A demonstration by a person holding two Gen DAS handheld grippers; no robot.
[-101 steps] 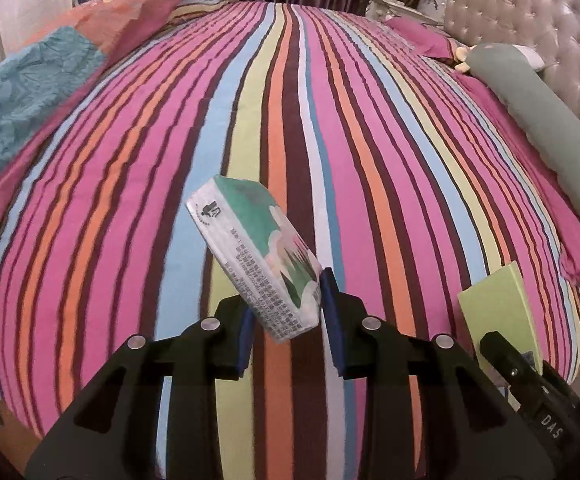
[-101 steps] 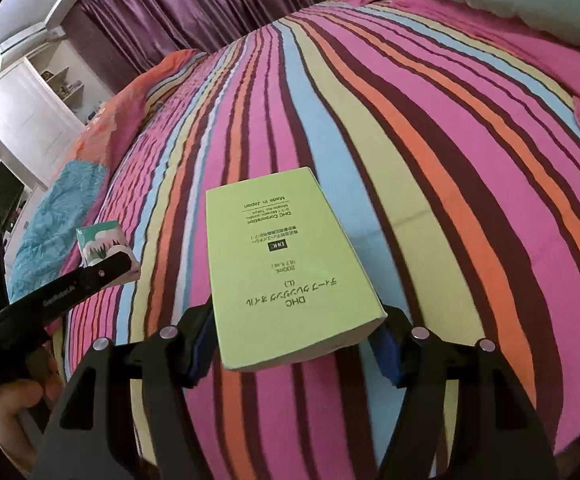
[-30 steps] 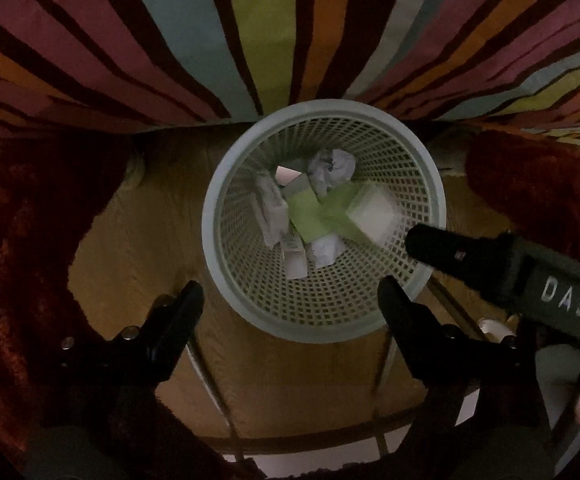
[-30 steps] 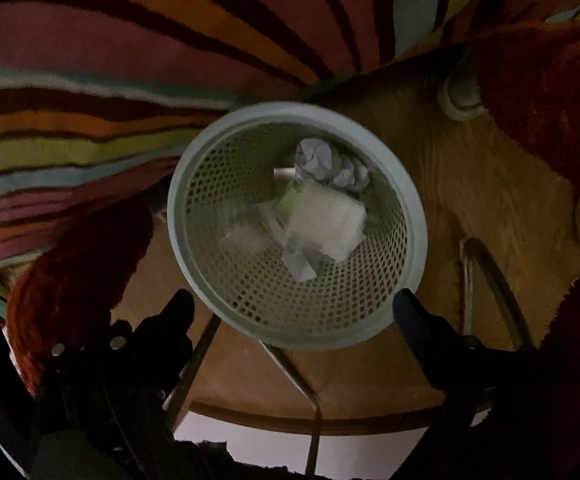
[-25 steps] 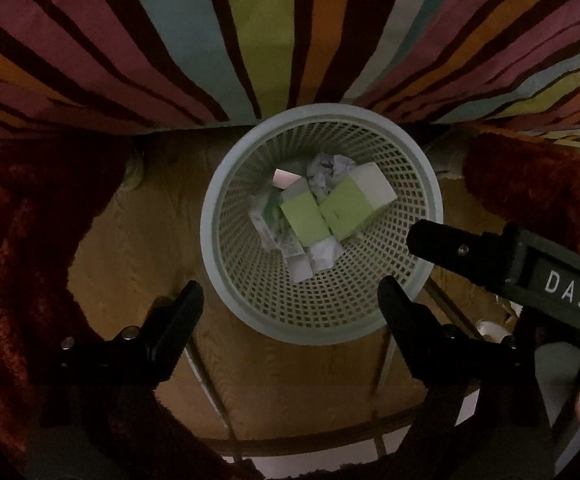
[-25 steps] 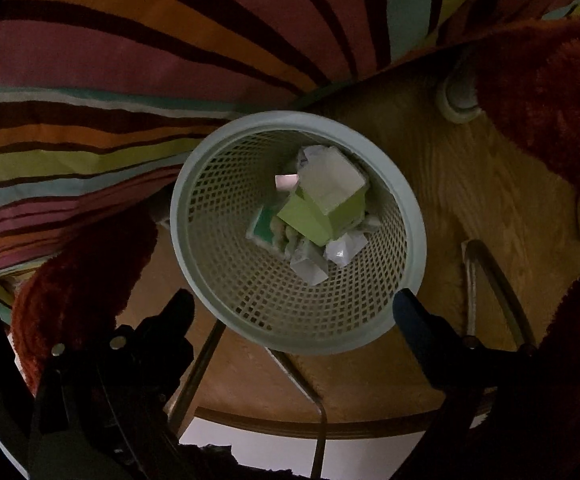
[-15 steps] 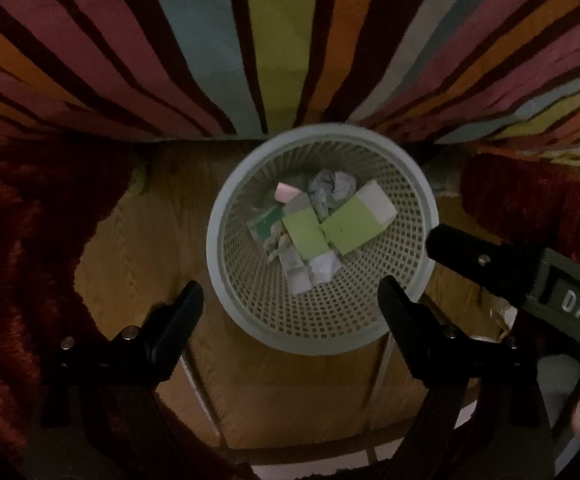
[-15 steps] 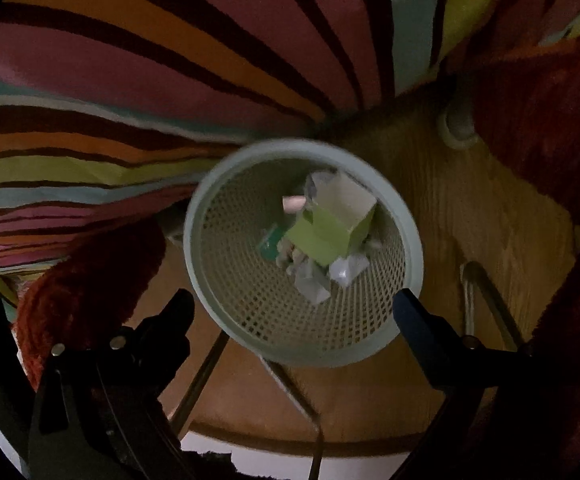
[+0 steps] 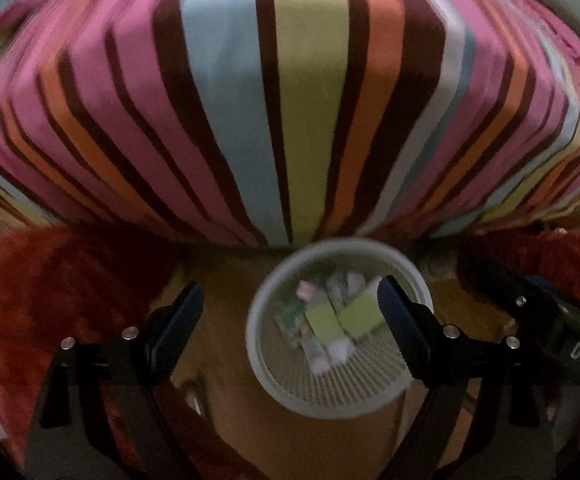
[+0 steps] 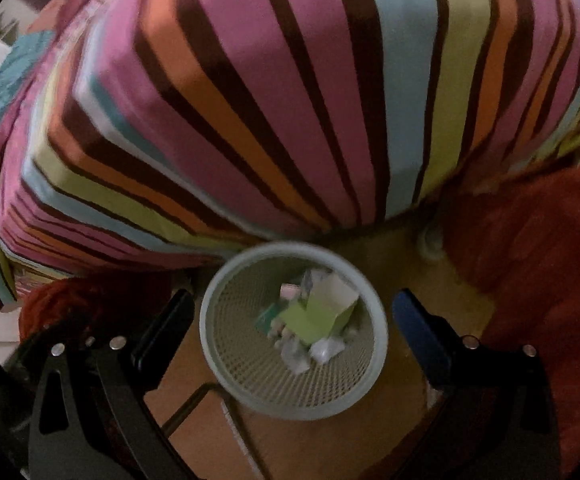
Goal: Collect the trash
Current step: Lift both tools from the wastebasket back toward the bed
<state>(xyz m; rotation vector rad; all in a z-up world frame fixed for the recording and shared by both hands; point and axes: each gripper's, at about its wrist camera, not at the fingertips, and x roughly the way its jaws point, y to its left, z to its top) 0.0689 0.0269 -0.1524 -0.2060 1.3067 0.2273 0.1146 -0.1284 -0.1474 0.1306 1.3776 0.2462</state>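
**Both drops in basket; clear the rim before going for more**

Nearest you: left hand-held gripper [image 9: 290,304] spread wide, nothing between its fingers. Right hand-held gripper [image 10: 292,308] likewise wide and empty. Below them, the mesh wastebasket [image 10: 226,376] stands on the wooden floor [image 9: 302,440], holding the green box [image 10: 318,318], the tissue pack [image 9: 290,318] and crumpled paper [image 10: 324,350]. Beyond it hangs the striped bedspread [image 9: 306,100]. Lift straight up, keep your fingers off the rim, then scan the bed for remaining trash. Frames are blurred.
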